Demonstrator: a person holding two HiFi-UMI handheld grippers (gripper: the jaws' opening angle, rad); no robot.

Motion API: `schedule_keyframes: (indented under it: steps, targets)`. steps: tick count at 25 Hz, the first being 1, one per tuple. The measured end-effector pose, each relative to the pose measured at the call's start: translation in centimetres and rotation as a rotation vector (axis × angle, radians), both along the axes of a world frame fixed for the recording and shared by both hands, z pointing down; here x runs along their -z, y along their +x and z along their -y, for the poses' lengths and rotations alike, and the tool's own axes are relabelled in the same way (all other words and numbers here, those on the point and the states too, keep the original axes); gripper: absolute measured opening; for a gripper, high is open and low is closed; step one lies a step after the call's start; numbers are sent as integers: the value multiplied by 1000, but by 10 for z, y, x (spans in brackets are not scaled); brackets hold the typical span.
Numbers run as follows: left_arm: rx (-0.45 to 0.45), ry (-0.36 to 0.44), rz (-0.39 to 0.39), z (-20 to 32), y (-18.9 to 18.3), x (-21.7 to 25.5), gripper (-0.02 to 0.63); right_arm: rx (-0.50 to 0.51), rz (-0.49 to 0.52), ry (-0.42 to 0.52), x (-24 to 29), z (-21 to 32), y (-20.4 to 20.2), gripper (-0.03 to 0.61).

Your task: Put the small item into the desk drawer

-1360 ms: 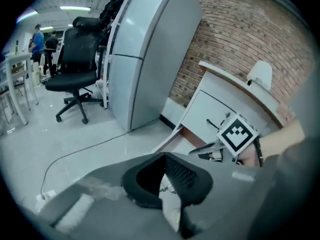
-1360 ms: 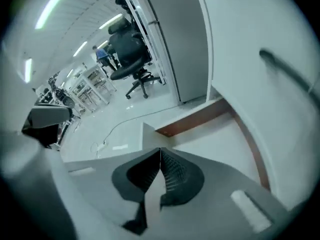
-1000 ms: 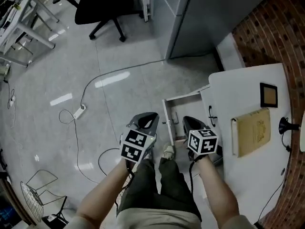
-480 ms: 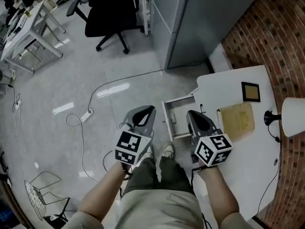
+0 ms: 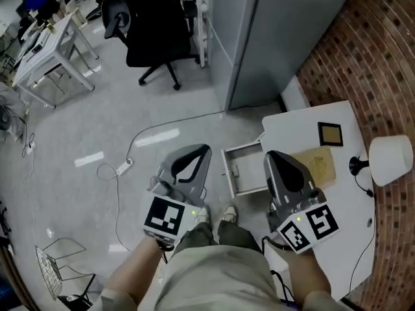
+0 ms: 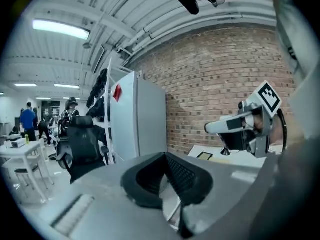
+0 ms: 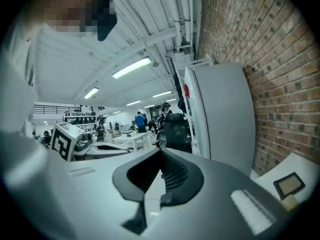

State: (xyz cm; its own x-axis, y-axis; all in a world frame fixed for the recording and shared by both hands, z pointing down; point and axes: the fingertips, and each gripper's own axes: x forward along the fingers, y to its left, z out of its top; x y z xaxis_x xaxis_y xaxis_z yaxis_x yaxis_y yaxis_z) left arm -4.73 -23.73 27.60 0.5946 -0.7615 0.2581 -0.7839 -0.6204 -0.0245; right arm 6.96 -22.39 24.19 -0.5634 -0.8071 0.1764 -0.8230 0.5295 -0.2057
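Grey polished office floor, brick wall on the right. Nearest: both claws held over the person's legs, pointing away. Left gripper: jaws together, nothing in them. Right gripper: same, tips closed and empty, over the left edge of the white desk. Just past them, the desk drawer stands open between the two tips. On the desk: tan book partly under the right gripper, small dark-framed square beyond it, white lamp at the right. Can't tell which one is the small item. Further out: power strip with its cable, grey cabinet, black chair.
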Motion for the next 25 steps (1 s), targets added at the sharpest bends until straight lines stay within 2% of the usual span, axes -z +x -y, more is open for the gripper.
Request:
schedule_keyframes:
  steps: [3, 7, 12, 15, 25]
  targets:
    - [15, 15, -41, -9, 0, 33, 3, 24, 11, 67, 40, -11, -3, 3]
    - [48, 89, -76, -18, -5, 75, 3, 63, 24, 123, 73, -22, -6, 3]
    - [29, 156, -39, -31, -3, 110, 3, 88, 45, 154, 95, -31, -8, 3]
    - [22, 172, -21, -36, 0, 118, 3, 99, 51, 162, 106, -37, -8, 3]
    - [0, 149, -44, -44, 12, 117, 3, 128, 63, 176, 119, -45, -10, 3]
